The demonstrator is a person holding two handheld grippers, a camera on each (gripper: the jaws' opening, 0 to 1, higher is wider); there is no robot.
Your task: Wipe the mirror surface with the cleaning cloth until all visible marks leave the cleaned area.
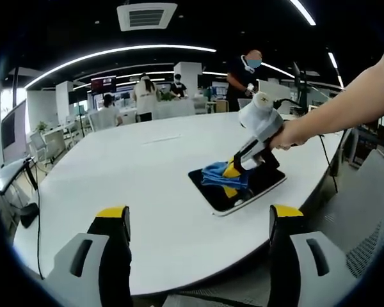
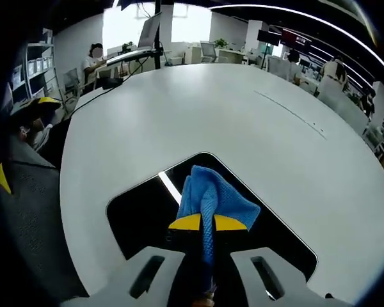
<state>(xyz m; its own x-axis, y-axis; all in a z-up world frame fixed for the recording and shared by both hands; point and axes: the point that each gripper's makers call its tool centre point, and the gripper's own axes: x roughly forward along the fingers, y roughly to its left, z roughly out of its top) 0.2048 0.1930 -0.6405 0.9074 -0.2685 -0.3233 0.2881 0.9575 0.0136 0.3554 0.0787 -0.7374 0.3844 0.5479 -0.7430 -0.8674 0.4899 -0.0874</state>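
A person's hand (image 1: 293,136) at the end of a bare, outstretched forearm grips the right gripper (image 1: 232,179) and tilts it steeply down toward the mirror (image 1: 269,181), its yellow-tipped fingers (image 1: 230,169) buried in the cloth (image 1: 219,174). In the right gripper view the two yellow pads (image 2: 185,222) sit almost together, pinching a fold of the cloth (image 2: 211,195) between them, so this gripper (image 2: 203,223) is closed on it while the rest of the cloth spreads over the glass. The cloth is blue, soft and rumpled, with a fine woven texture. The mirror (image 2: 141,204) is a flat, dark, glossy rectangle with rounded corners and a thin pale edge, reflecting a bright strip of ceiling light; it lies on a wide, smooth white table (image 2: 179,109) with a curved edge. The left gripper (image 1: 199,217) hangs over the near table edge (image 1: 147,192), well apart from the mirror, its grey jaws with yellow tips spread wide and holding nothing.
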